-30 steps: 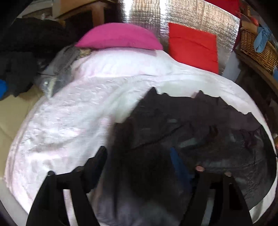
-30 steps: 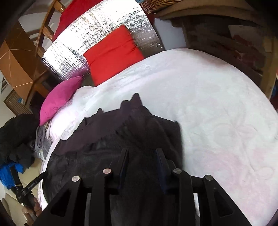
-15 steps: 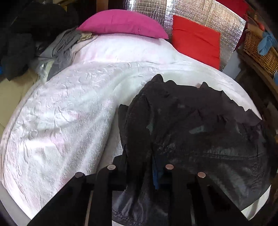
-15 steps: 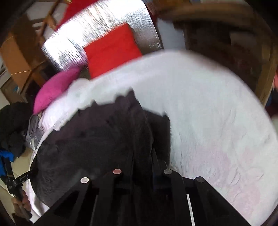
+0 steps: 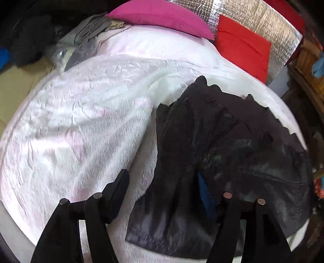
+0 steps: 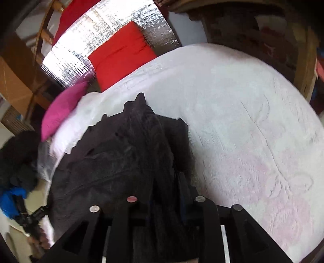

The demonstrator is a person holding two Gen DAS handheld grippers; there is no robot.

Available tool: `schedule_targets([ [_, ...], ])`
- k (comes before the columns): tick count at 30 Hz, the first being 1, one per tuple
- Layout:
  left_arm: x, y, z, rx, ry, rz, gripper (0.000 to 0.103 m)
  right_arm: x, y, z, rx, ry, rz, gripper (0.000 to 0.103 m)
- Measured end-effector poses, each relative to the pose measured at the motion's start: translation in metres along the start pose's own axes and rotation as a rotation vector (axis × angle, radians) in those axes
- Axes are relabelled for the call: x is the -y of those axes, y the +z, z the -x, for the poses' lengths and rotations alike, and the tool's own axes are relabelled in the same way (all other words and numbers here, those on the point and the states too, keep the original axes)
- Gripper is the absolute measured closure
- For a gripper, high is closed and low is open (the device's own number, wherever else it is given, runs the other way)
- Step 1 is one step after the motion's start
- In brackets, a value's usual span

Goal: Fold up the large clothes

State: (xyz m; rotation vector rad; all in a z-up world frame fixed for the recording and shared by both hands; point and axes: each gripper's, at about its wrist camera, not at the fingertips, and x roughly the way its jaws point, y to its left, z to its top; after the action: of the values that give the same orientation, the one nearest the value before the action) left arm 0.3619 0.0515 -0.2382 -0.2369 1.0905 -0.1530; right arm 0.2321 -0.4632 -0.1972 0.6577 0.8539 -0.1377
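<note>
A large black garment (image 5: pixel 222 141) lies crumpled on the white bedspread (image 5: pixel 81 121). My left gripper (image 5: pixel 162 176) hangs just above its near edge. Its jaws are opening: the left finger is over bare bedspread, the blue-padded right finger rests on the cloth, and nothing is pinched. In the right wrist view the garment (image 6: pixel 121 151) rises in a bunched ridge into my right gripper (image 6: pixel 168 178). Those jaws are narrow and opening, with the fold filling the gap between them. The dark cloth hides its left finger.
A pink pillow (image 5: pixel 162 14), a red cushion (image 5: pixel 243 44) and a silver foil panel (image 5: pixel 263 20) stand at the head of the bed. Grey clothes (image 5: pixel 89 30) and a dark pile (image 5: pixel 26 40) lie far left. A wicker basket (image 5: pixel 309 60) sits right. A hand (image 6: pixel 36 240) shows low left.
The left jaws closed on the garment's edge half a second ago and now stand wide apart, off the cloth. Both grippers have sunk toward the bed. The right jaws narrowed on the fold.
</note>
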Motion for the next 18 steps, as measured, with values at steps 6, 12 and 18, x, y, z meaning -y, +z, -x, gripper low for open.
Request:
schedule_targets([
  [6, -0.008, -0.023, 0.016, -0.013, -0.101, 0.019, 0.032, 0.013, -0.018, 0.02, -0.007, 0.081, -0.053, 0.029],
  [12, -0.003, -0.034, 0.018, 0.008, -0.119, -0.034, 0.059, -0.004, -0.035, -0.004, -0.074, 0.012, 0.04, 0.064],
  [18, 0.012, -0.036, 0.005, 0.021, -0.017, -0.114, 0.053, -0.028, -0.044, 0.012, 0.032, -0.107, 0.146, 0.075],
])
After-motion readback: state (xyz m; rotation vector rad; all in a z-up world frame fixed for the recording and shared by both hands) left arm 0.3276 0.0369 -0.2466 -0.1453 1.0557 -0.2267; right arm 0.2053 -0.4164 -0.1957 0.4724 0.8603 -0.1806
